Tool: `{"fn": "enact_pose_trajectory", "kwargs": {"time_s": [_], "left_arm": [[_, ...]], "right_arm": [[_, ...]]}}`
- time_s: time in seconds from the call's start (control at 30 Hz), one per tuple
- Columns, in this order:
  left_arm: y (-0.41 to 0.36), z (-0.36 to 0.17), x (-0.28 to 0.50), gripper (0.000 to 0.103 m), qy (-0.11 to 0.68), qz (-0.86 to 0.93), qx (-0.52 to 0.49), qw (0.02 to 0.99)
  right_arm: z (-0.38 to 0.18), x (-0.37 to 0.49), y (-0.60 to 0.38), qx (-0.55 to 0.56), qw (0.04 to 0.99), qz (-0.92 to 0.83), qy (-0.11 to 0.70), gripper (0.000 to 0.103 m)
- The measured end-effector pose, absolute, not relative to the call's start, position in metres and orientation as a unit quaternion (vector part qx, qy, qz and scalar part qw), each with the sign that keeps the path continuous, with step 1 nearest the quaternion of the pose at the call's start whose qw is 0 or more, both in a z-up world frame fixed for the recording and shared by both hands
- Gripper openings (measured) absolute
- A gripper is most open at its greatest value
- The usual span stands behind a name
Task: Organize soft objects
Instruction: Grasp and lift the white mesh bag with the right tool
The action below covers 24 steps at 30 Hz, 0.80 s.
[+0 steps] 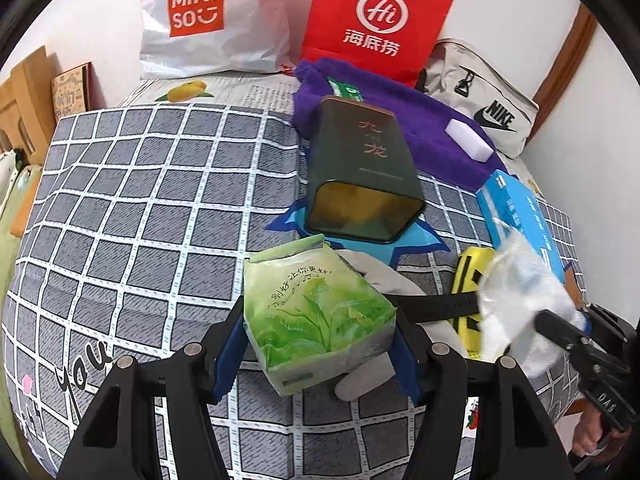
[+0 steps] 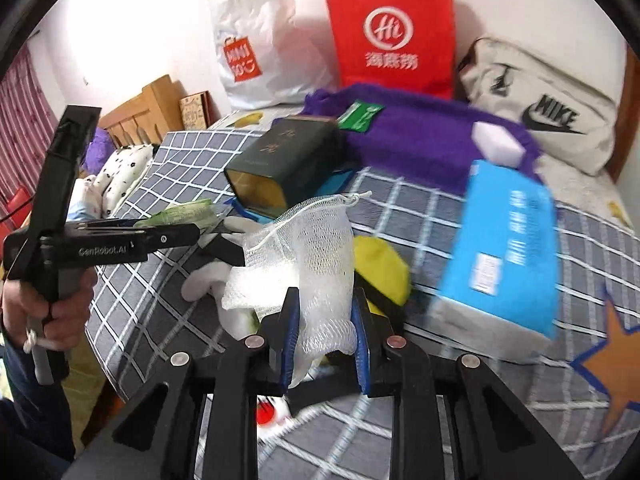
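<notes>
Green pack (image 1: pixel 316 316) sits clamped between left gripper (image 1: pixel 318 346) pads, raised just in front of the tin (image 1: pixel 362 172), over a white glove (image 1: pixel 384 280) on the checked bedspread (image 1: pixel 132 184). Right of the tin and nearer: white mesh pouch (image 2: pixel 320 256), pinched in right gripper (image 2: pixel 326 330), jaws narrow on its lower part. Tin lies on its side, open end toward the grippers. Behind the tin: purple towel (image 1: pixel 404 104) bearing a white block (image 1: pixel 470 138). Right of the tin: blue box (image 2: pixel 508 248). Far behind, against the wall: Miniso bag (image 1: pixel 208 20), red bag (image 1: pixel 376 20), Nike bag (image 1: pixel 488 96).
</notes>
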<state>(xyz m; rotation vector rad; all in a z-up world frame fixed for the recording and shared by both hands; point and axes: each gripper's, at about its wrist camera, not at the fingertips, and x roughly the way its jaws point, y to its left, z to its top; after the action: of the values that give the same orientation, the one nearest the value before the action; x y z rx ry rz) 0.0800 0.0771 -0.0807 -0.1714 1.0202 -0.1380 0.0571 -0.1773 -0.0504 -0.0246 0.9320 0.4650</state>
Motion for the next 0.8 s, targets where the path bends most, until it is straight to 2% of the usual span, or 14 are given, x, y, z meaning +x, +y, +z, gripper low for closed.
{"fn": "enact_pose_trajectory", "kwargs": {"time_s": [0.17, 0.3, 0.37, 0.53, 0.6, 0.8], "left_arm": [[0.069, -0.081, 0.078, 0.061, 0.488, -0.072, -0.072, 0.867], [0.064, -0.085, 0.078, 0.062, 0.494, -0.068, -0.066, 0.864], [0.061, -0.087, 0.078, 0.062, 0.495, -0.067, -0.064, 0.864], [0.056, -0.088, 0.075, 0.062, 0.498, -0.065, -0.055, 0.863], [0.057, -0.088, 0.073, 0.062, 0.498, -0.066, -0.059, 0.863], [0.057, -0.087, 0.070, 0.062, 0.501, -0.067, -0.061, 0.861]], "right_arm": [[-0.055, 0.044, -0.210, -0.001, 0.866, 0.191, 0.463, 0.025], [-0.080, 0.029, -0.229, -0.011, 0.851, 0.171, 0.497, 0.028], [-0.090, 0.026, -0.234, -0.015, 0.844, 0.165, 0.511, 0.033], [-0.089, 0.022, -0.239, -0.016, 0.854, 0.155, 0.497, 0.072], [-0.084, 0.025, -0.236, -0.016, 0.860, 0.160, 0.485, 0.079], [-0.096, 0.045, -0.220, -0.031, 0.850, 0.175, 0.496, 0.080]]}}
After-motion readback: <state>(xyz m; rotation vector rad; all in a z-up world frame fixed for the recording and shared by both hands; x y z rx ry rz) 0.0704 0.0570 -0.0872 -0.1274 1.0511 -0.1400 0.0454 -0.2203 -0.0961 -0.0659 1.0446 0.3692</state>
